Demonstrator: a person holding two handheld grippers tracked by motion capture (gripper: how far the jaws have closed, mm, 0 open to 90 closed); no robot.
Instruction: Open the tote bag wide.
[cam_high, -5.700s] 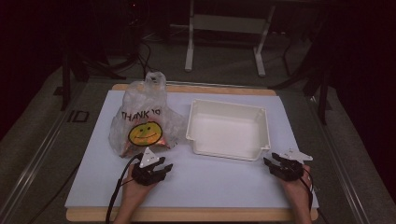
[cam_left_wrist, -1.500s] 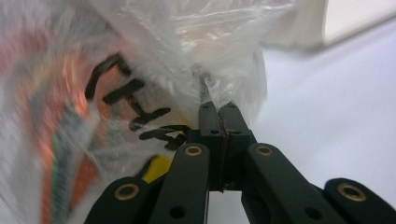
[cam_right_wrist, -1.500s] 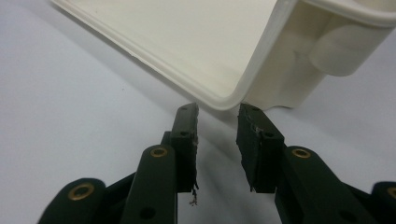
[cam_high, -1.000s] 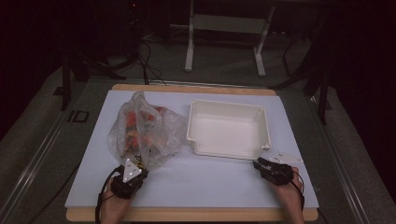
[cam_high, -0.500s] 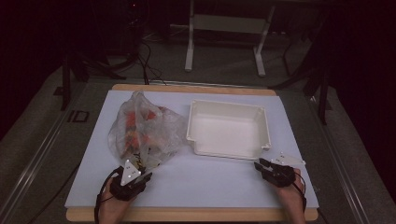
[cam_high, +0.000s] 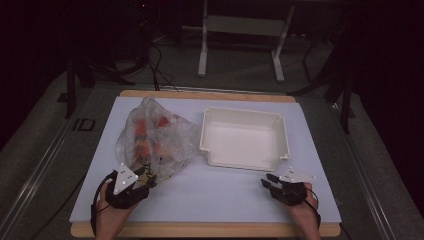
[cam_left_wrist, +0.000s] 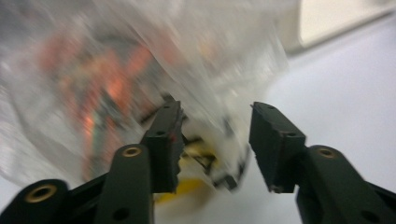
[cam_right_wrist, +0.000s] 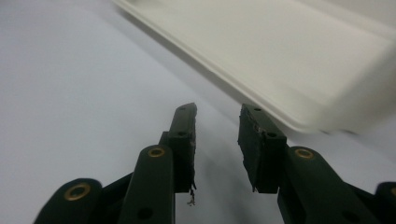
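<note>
Bag: a clear plastic bag of red-orange items lies on the left of my white mat, beside the white tray.
Left gripper: my jaws have just been opening at the bag's near edge; crumpled plastic sits between them, unpinched.
Right gripper: jaws parted, nothing between, near the tray's corner.

My two black grippers, left and right, each topped by a grey plate, rest over a pale lavender-white mat beside a clear plastic bag showing red-orange contents and yellow-and-black print, and a plain cream-white tray.
</note>
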